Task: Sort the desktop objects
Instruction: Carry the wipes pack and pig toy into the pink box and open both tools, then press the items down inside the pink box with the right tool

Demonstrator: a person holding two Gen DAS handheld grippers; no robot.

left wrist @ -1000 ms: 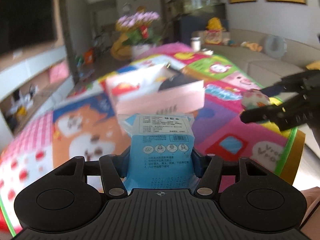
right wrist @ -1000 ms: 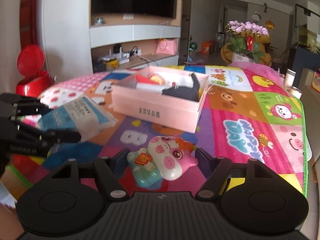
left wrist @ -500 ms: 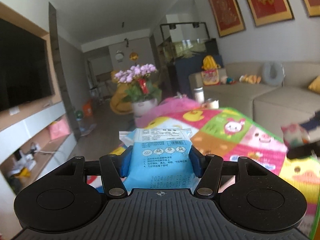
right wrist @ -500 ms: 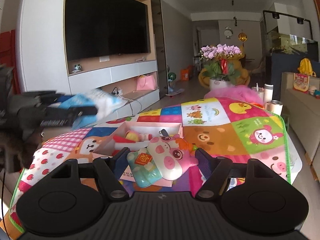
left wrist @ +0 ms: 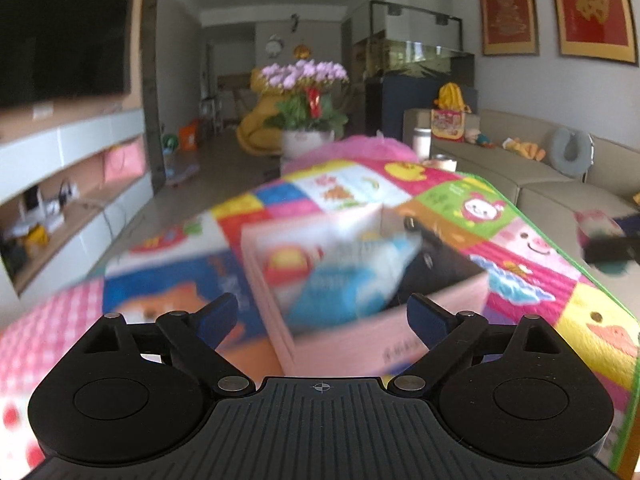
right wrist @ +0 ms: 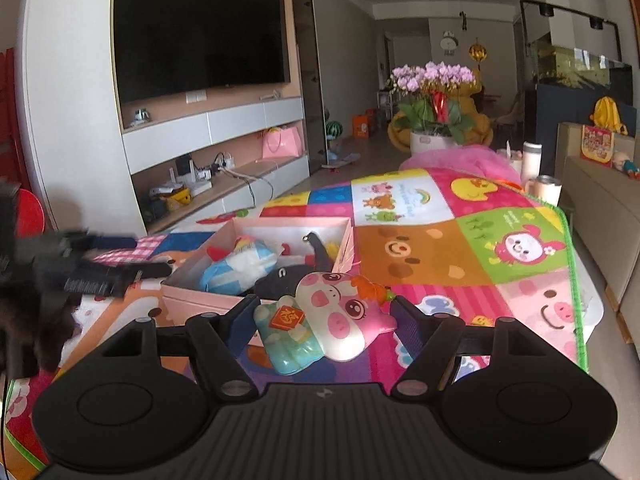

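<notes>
A blue-and-white tissue pack (left wrist: 344, 276) lies blurred inside the pink open box (left wrist: 380, 344) on the colourful mat. My left gripper (left wrist: 322, 312) hovers just short of the box, its jaws opening wide with nothing between them. In the right wrist view the pack (right wrist: 240, 266) rests in the box (right wrist: 200, 296) beside a black item (right wrist: 288, 276), and the left gripper (right wrist: 120, 264) is a blur at the box's left. My right gripper (right wrist: 325, 312) is shut on a pink pig toy (right wrist: 332, 320), held above the mat near the box's front right corner. The toy (left wrist: 596, 224) shows at the left view's right edge.
A flower pot (right wrist: 432, 140) stands beyond the table's far end. Two cups (right wrist: 532, 160) sit at the far right corner. A sofa (left wrist: 560, 176) runs along the right, a TV cabinet (right wrist: 216, 152) along the left. The mat's green trim (right wrist: 576, 300) marks the right edge.
The left gripper opened and let go of the tissue pack, which now lies in the pink box. The right gripper kept its hold on the pig toy and came nearer the box.
</notes>
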